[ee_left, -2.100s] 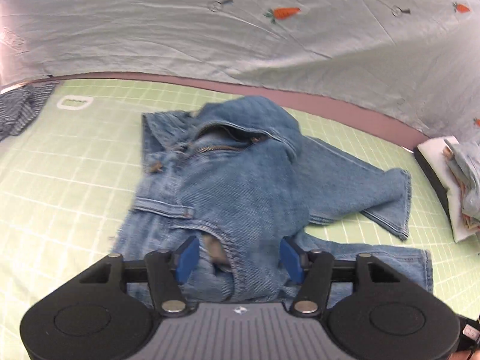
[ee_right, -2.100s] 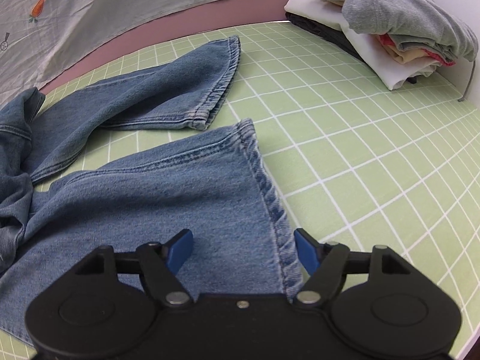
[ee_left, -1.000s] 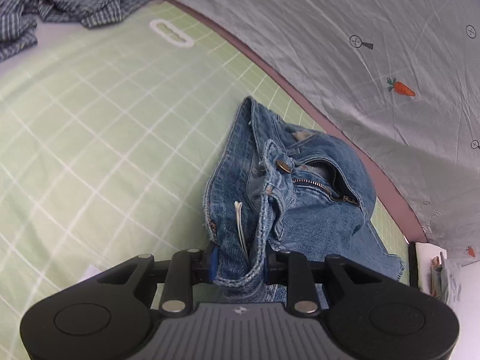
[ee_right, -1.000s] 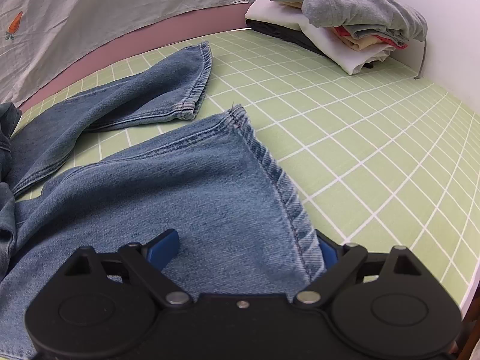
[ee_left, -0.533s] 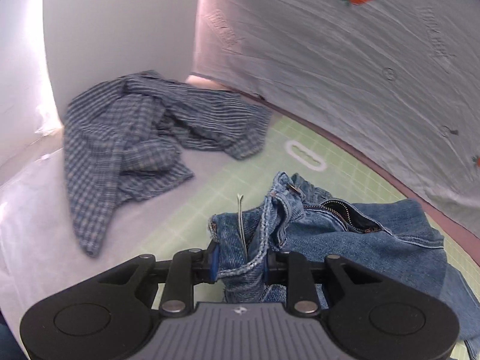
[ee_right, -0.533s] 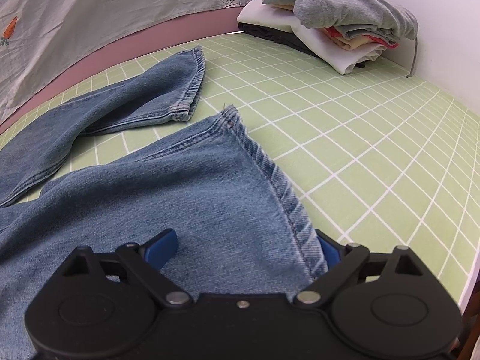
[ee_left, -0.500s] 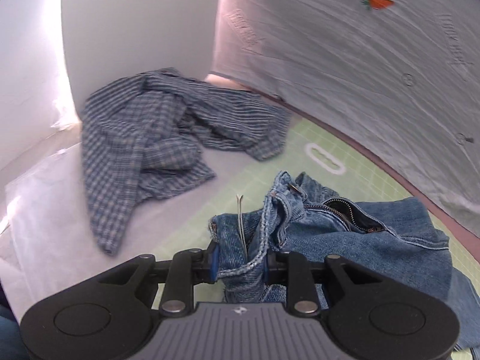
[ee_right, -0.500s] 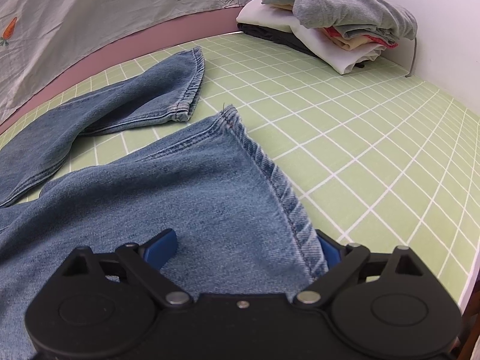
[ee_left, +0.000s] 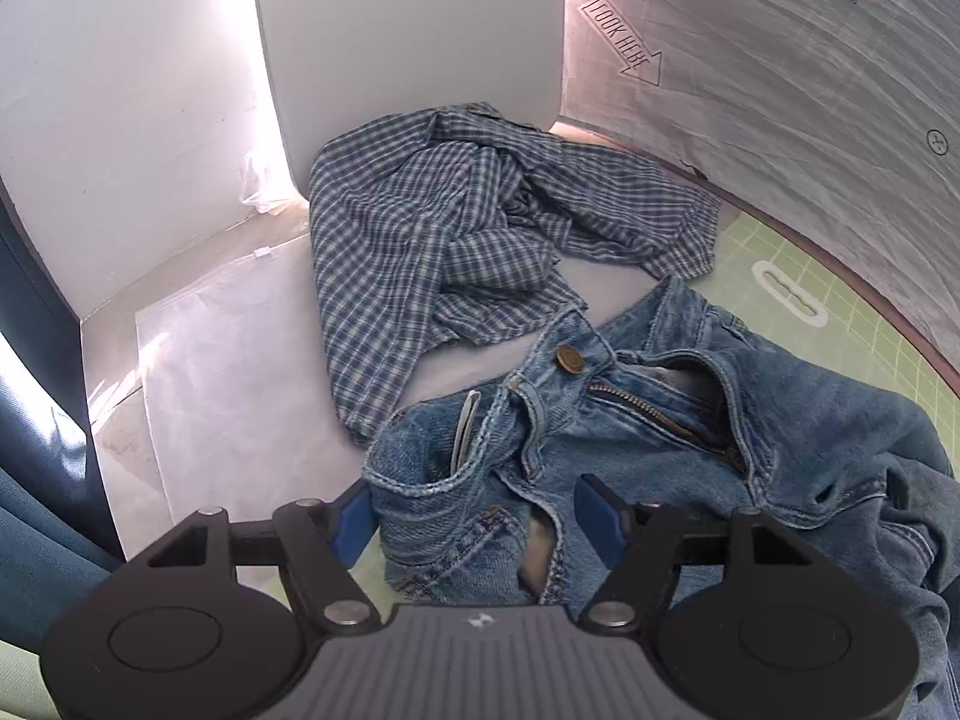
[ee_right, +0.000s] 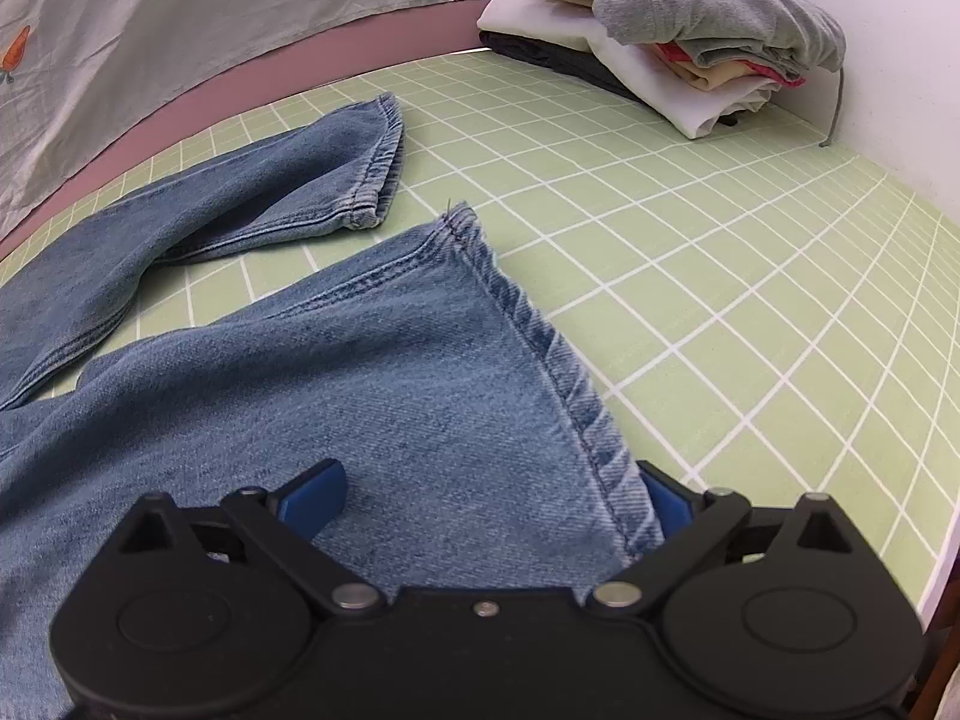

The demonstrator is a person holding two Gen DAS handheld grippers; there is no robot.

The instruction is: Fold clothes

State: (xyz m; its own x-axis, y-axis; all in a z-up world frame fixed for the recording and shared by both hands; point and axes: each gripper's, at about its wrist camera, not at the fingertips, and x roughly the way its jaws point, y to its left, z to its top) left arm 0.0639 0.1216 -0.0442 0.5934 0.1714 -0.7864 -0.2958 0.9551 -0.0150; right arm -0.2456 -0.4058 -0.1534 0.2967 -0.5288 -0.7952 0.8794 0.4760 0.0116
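Left claw (ee_left: 477, 519) first: in its wrist view we see the blue pads spread apart, having just been opening, with the bunched waistband of the jeans (ee_left: 630, 432) lying between them at the lower middle of the frame. Neither pad presses on the denim. The brass button and open zipper sit just above, right of centre. A crumpled checked shirt (ee_left: 456, 240) lies in the middle of the frame, its lower edge touching the jeans, on a white sheet at left. A green grid mat (ee_left: 840, 294) shows at the right edge, under a grey cloth with a carrot print at upper right.

Right claw (ee_right: 486, 495), in its own view, stands wide, its pads having just been opening further, straddling the hem corner of the near jeans (ee_right: 360, 372) leg without pinching it. That leg lies flat on the mat (ee_right: 750, 252) across the lower left. The other leg stretches toward the upper left, its hem near the first one's hem. A stack of folded clothes (ee_right: 672, 42) sits at upper right, well apart from the jeans.
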